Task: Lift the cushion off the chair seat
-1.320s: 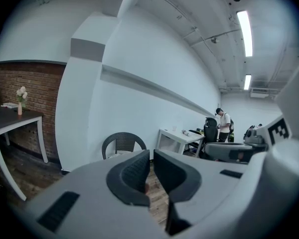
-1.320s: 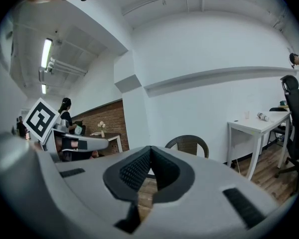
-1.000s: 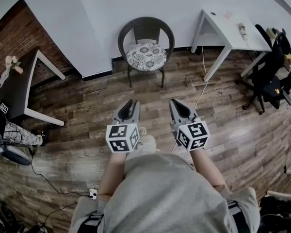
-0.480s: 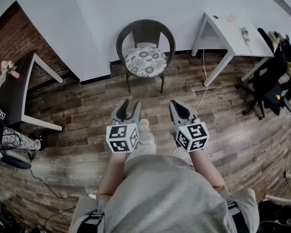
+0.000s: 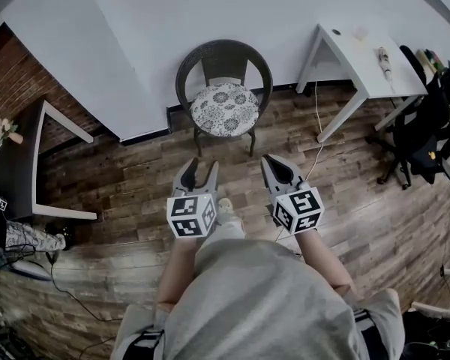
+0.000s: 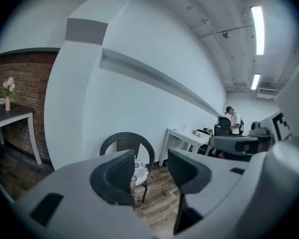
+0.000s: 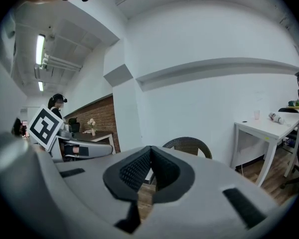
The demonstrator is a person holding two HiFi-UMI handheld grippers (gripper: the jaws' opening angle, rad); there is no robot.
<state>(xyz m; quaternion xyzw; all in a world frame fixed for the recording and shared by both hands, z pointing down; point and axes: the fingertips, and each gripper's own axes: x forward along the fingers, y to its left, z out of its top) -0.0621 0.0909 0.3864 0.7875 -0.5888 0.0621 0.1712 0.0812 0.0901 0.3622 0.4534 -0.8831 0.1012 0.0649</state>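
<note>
A round floral cushion (image 5: 225,109) lies on the seat of a dark wicker chair (image 5: 223,55) against the white wall. Both grippers are held out level over the wood floor, short of the chair and apart from it. My left gripper (image 5: 198,169) is open; its jaws have just been opening and nothing is between them. Through its gap in the left gripper view (image 6: 152,158) I see the chair (image 6: 120,142) and a bit of the cushion (image 6: 139,171). My right gripper (image 5: 274,163) is shut and empty, its pads meeting (image 7: 150,152) in front of the chair's back (image 7: 189,144).
A white desk (image 5: 364,55) stands right of the chair, with a cable (image 5: 313,148) trailing on the floor and a black office chair (image 5: 424,126) beyond. A dark table (image 5: 15,163) stands by the brick wall at left. A person (image 6: 234,121) stands far off.
The chair has come nearer in the head view as both grippers moved forward towards it. The left jaws have spread from nearly closed to wide open. The right jaws stay shut.
</note>
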